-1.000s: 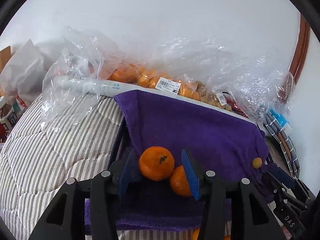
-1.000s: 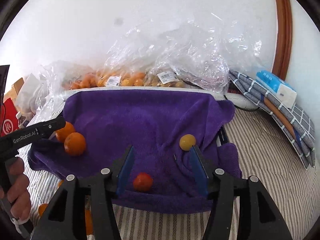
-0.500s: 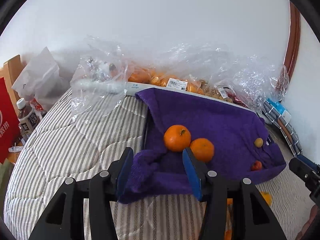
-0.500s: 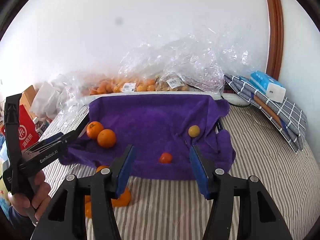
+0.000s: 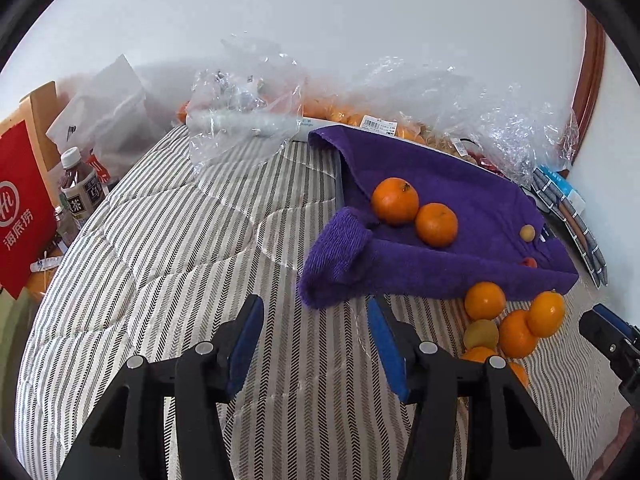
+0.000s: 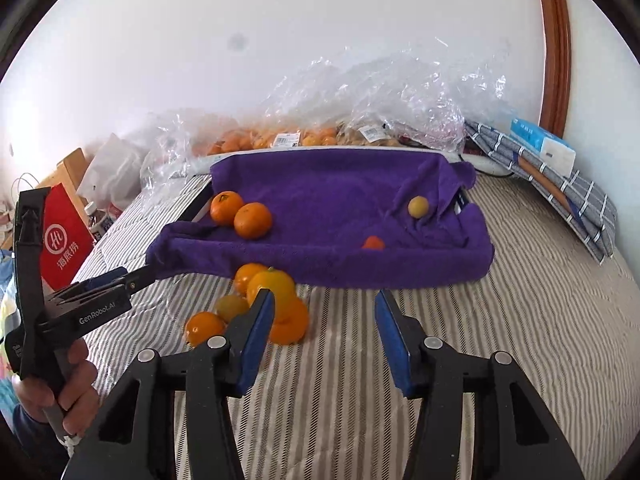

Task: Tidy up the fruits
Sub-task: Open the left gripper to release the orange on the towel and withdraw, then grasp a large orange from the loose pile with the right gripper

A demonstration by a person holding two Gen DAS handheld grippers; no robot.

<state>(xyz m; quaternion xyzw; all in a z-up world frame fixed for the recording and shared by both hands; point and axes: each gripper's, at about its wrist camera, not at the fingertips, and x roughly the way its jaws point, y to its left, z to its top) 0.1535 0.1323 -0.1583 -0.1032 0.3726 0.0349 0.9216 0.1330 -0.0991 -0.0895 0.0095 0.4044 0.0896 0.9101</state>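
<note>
A purple towel (image 6: 336, 196) covers a tray on the striped bed. Two oranges (image 6: 242, 214) lie on its left side, a small yellow fruit (image 6: 418, 206) at its right and a small red fruit (image 6: 373, 243) near its front edge. The oranges also show in the left wrist view (image 5: 414, 212). A pile of several oranges (image 6: 266, 300) lies on the bed in front of the towel; it also shows in the left wrist view (image 5: 508, 316). My left gripper (image 5: 316, 340) is open and empty over the bed. My right gripper (image 6: 324, 332) is open and empty just right of the pile.
Clear plastic bags of oranges (image 6: 280, 136) lie along the white wall behind the towel. A folded grey checked cloth with a blue tissue pack (image 6: 542, 146) is at the right. A red bag (image 5: 20, 208) and bottles (image 5: 80, 196) stand off the left bed edge.
Both grippers have pulled back from the towel toward the near bed. The left gripper left the two oranges on the towel. The pile of oranges in front has come into view.
</note>
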